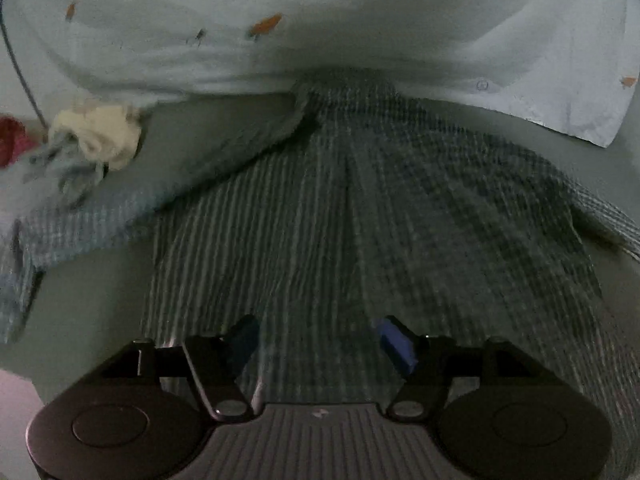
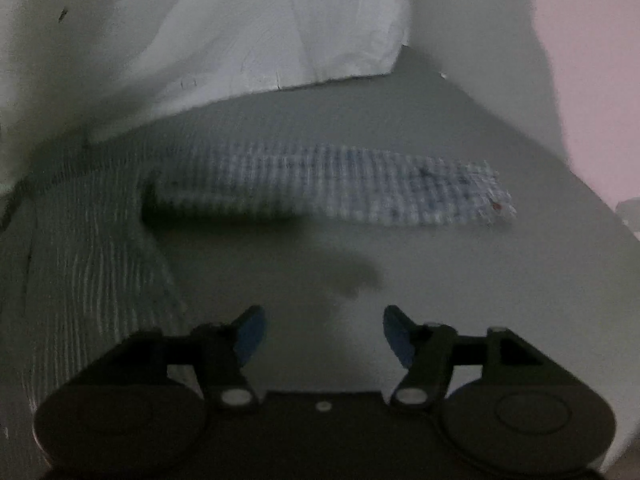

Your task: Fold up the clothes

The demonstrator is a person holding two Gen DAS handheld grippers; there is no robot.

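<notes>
Both hand-held grippers, left (image 1: 318,338) and right (image 2: 324,330), angle downward, jaws apart, over checked shirt (image 1: 360,208).

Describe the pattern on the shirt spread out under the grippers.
A fine blue-and-white check on the shirt, clearest on its sleeve in the right wrist view.

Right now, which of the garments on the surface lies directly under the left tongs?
The checked shirt, spread flat beneath the open left tongs. The white carrot-print garment lies beyond it, and the crumpled pile sits off to the left.

One checked shirt (image 1: 360,208); one white carrot-print cloth (image 1: 360,20); one cream rag (image 1: 100,136); one red item (image 1: 12,140); two hand-held grippers.
</notes>
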